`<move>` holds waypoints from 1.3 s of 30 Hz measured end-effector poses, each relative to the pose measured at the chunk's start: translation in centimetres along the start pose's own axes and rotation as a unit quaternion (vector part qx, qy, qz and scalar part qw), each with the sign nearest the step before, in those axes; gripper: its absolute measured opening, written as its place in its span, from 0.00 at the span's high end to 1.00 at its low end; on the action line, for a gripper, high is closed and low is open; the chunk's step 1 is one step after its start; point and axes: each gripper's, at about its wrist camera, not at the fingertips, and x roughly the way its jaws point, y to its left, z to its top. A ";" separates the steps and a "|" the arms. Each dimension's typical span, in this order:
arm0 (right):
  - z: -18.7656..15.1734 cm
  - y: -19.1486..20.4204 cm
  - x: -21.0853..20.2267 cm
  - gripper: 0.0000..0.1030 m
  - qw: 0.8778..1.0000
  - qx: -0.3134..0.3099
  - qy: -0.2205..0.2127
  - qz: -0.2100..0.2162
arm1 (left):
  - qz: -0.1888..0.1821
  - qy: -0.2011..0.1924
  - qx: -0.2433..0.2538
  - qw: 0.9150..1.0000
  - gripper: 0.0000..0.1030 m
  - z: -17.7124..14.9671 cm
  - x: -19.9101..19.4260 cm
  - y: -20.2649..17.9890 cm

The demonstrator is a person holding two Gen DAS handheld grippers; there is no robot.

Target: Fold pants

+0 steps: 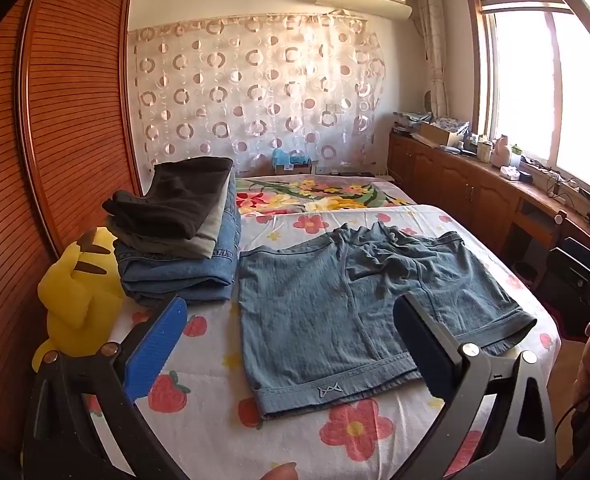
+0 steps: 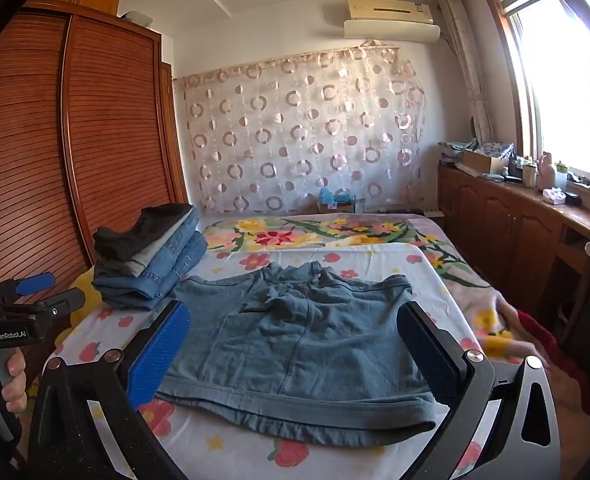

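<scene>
Left wrist view: bed (image 1: 375,452) fills the lower frame, its white sheet printed with red and yellow flowers and strawberries; slatted wooden wardrobe (image 1: 55,128) at 9 o'clock, sheer circle-print curtain (image 1: 255,92) at 12, bright window (image 1: 555,92) at 2 above a cluttered wooden cabinet run (image 1: 455,184). Pants (image 1: 359,320), blue-grey ribbed denim shorts, lie spread flat at centre of the sheet, waistband bunched toward 12, hems toward 6. Stack of folded clothes (image 1: 183,240) at 10 o'clock, dark knit over grey over denim, just beside the pants. Yellow plush toy (image 1: 75,300) at 8, partly cut off by the stack. Left gripper (image 1: 291,344) spread wide, blue textured pads, nothing held. Right gripper (image 2: 295,344) likewise wide apart and empty above the pants; its far edge washed out by window glare.
</scene>
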 end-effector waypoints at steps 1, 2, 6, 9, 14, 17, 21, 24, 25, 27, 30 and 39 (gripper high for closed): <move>0.0 0.0 0.0 0.00 1.000 0.000 0.001 -0.001 | 0.000 0.000 0.001 1.000 0.00 0.0 0.0 0.0; 0.0 0.0 0.2 0.00 1.000 0.000 0.001 -0.002 | 0.000 0.000 0.002 1.000 0.00 0.1 0.0 -0.1; 0.0 0.0 0.3 0.00 1.000 0.000 0.000 -0.001 | -0.003 -0.001 0.004 1.000 0.00 0.2 -0.1 0.0; 0.1 0.0 0.2 0.00 1.000 0.000 0.000 -0.001 | -0.003 0.000 0.004 1.000 0.00 0.3 -0.1 0.1; -0.1 -0.1 0.1 0.00 1.000 0.000 0.000 -0.001 | -0.003 -0.001 0.004 1.000 0.00 0.3 -0.1 0.1; -0.1 -0.1 0.1 0.00 1.000 0.000 0.000 -0.001 | -0.003 -0.001 0.004 1.000 0.00 0.2 -0.1 0.0; 0.0 0.0 0.0 0.00 1.000 -0.001 -0.001 -0.001 | -0.003 0.000 0.004 1.000 0.00 0.2 -0.1 0.0; 0.0 -0.1 0.0 0.00 1.000 -0.001 0.000 -0.001 | -0.002 0.000 0.004 1.000 0.00 0.3 -0.1 0.0; 0.0 -0.1 0.0 0.00 1.000 -0.001 0.000 -0.001 | -0.002 0.000 0.004 1.000 0.00 0.3 -0.1 -0.1; 0.0 -0.1 0.0 0.00 1.000 -0.001 0.000 -0.001 | -0.003 0.000 0.004 1.000 0.00 0.2 -0.1 0.0; 0.0 -0.1 0.0 0.00 1.000 -0.001 0.000 -0.001 | -0.002 0.000 0.004 1.000 0.00 0.3 -0.1 0.0; -0.1 -0.1 0.1 0.00 1.000 -0.001 0.000 0.000 | -0.003 0.000 0.004 1.000 0.00 0.3 -0.1 0.0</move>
